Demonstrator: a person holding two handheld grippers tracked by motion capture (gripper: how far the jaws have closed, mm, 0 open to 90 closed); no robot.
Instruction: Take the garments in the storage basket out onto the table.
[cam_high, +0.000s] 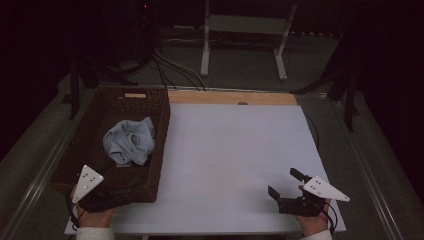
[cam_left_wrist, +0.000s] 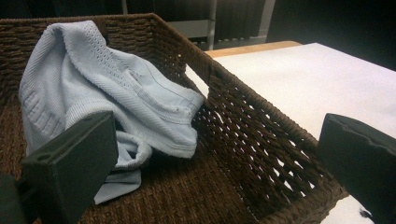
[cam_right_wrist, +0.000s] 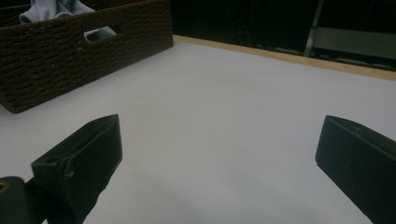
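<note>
Nearest you, the left hand-held gripper (cam_high: 107, 194) sits at the near end of the wicker basket (cam_high: 159, 150), its jaws wide apart and clamped on nothing; in the left gripper view one jaw stands inside the basket and the other out over its right wall. Just beyond them lies the pale blue knitted garment (cam_left_wrist: 107, 98), crumpled in a heap on the basket floor and bunched toward the far left corner, one ribbed edge draped toward the right wall. Nothing touches it yet.

The basket (cam_left_wrist: 261, 140) stands on the left part of the white surface (cam_high: 235, 160), its far end by the wooden strip at the back. Your right hand-held gripper (cam_high: 286, 186) rests at the near right of the surface, well apart from the basket, jaws likewise spread with only bare board (cam_right_wrist: 224, 107) between them; its view catches the basket's (cam_right_wrist: 70, 56) side and handle slot at far left, with a scrap of blue cloth (cam_right_wrist: 60, 7) above the rim.

By the look of it, you are at the approach: the garment waits to be lifted out. The next move calls for carrying the left jaws forward and down over a raised fold, both inside the wall, then closing on the knit firmly enough that the loose cloth does not slip free. The right one would then have to come across to help spread it.
</note>
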